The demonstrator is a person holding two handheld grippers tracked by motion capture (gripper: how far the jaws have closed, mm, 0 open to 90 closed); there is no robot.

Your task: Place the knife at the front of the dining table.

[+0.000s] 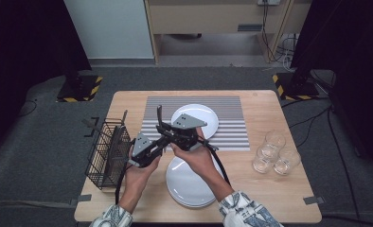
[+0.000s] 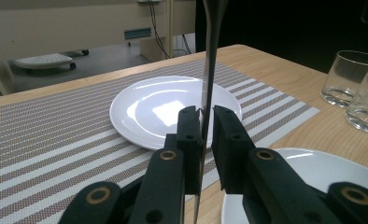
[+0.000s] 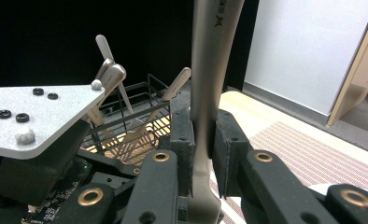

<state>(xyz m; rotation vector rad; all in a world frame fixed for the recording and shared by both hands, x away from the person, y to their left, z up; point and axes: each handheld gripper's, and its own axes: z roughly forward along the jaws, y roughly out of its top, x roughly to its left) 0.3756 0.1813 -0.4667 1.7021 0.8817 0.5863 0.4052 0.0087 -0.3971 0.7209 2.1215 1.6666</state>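
So both the left gripper (image 1: 152,147) and right gripper (image 1: 163,127) have their jaws clamped on one slim silver metal utensil (image 1: 159,115), upright above the wooden table (image 1: 260,101), and only one should let go for a clean handover.

A wooden bench (image 1: 260,101) carries a striped placemat (image 1: 227,111) with a white plate (image 1: 207,118) on it. Three clear glasses (image 1: 274,153) cluster near the right edge. A black wire basket (image 1: 106,153) holding cutlery stands at the left. A stack of white plates (image 1: 189,182) sits near the front edge.
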